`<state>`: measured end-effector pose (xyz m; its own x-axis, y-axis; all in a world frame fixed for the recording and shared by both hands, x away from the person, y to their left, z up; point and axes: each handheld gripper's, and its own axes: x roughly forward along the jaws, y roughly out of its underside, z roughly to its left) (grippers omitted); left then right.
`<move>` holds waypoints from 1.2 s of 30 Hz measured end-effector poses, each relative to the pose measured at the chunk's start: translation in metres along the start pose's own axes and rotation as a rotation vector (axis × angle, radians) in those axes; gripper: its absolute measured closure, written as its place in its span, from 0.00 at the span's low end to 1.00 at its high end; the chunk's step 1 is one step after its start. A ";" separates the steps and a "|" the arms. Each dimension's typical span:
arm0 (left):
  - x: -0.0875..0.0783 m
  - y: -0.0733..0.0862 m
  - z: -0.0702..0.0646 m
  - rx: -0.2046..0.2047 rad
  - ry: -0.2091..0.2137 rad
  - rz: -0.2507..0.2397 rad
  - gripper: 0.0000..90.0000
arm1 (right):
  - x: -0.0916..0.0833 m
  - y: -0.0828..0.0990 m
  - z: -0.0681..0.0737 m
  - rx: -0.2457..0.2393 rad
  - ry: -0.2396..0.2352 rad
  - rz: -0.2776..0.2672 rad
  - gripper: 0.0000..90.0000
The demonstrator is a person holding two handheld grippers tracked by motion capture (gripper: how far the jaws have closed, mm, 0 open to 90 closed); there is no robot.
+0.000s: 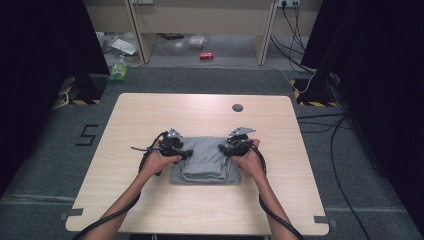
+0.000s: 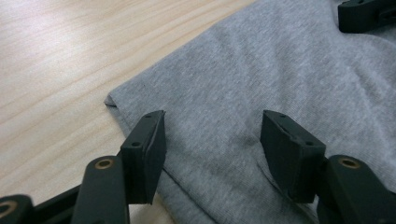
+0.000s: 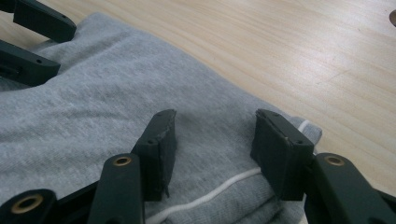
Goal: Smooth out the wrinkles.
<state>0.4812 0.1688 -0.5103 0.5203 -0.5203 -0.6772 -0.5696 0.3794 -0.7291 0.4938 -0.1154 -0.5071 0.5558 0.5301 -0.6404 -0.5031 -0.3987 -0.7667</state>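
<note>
1. Dark curtains flank a grey carpeted floor (image 1: pixel 45 150) in the high view, with a pale wooden table (image 1: pixel 150 200) in the middle and a wooden bench frame (image 1: pixel 200 20) at the far wall. A green bottle (image 1: pixel 119 70) and a red can (image 1: pixel 206 55) lie on the floor beyond the table. On the tabletop a small dark round disc (image 1: pixel 237 107) sits near the far edge. A folded grey garment (image 1: pixel 205 160) lies at the table's centre, slightly toward the person. The left gripper (image 1: pixel 186 153) rests at the garment's left edge and the right gripper (image 1: pixel 222 149) at its right edge, each held in a hand, with cables trailing back along the forearms.

2. Left gripper view: the left gripper (image 2: pixel 212 135) hovers low over the grey garment (image 2: pixel 261 79), near its corner, where the cloth meets bare table (image 2: pixel 70 56). Its jaws stand about half open, and the flat cloth lies below the gap, not pinched. The tip of the other gripper shows at the top right.

3. Right gripper view: the right gripper (image 3: pixel 212 140) sits over the grey garment (image 3: pixel 93 116) near its folded edge, where a white drawstring (image 3: pixel 224 184) runs across the cloth. Its jaws stand roughly half open over the fabric, gripping nothing. The other gripper's jaws show at the top left, and bare table (image 3: pixel 303 56) lies beyond.
</note>
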 end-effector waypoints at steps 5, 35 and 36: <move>-0.001 0.004 0.002 0.003 0.020 -0.024 0.46 | -0.001 0.002 0.002 -0.008 0.004 -0.012 0.54; -0.005 0.010 0.005 -0.029 0.070 -0.055 0.41 | -0.022 0.006 0.008 0.050 0.037 -0.013 0.41; -0.006 0.011 0.005 -0.033 0.075 -0.054 0.41 | -0.022 0.005 0.008 0.057 0.033 -0.014 0.40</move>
<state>0.4752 0.1794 -0.5146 0.5023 -0.5961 -0.6264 -0.5632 0.3242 -0.7601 0.4733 -0.1234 -0.4965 0.5842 0.5100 -0.6314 -0.5313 -0.3478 -0.7725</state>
